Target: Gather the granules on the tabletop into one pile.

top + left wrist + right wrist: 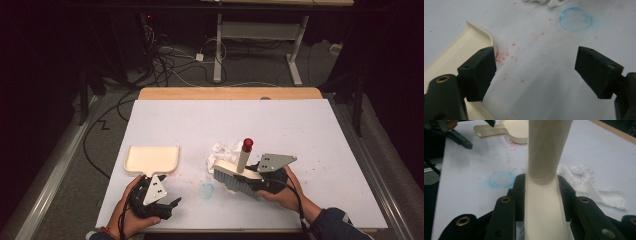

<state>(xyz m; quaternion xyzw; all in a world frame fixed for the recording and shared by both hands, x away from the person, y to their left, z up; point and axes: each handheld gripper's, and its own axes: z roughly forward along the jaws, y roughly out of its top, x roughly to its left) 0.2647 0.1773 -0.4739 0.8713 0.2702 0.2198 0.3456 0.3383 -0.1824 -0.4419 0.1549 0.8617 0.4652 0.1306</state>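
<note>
Jaws of the right gripper are clamped on the cream back of a hand brush, its bristles pointing down at the desk and its handle with the red cap standing upright. In the right gripper view the handle rises straight up between the black jaws, a hold that looks meant to keep the bristles flat for a sweeping stroke. Just beyond the brush lies a crumpled white tissue, seemingly the thing to be swept. A faint blue ring marks the desk in front of the brush, and reddish specks are scattered nearer the pan.

Off to the left, the left gripper stands wide open, holding nothing. One jaw sits just beside the corner of the cream dustpan, which lies flat with its mouth facing away from the person. I judge it is placed to take the dustpan's handle and steady it.
</note>
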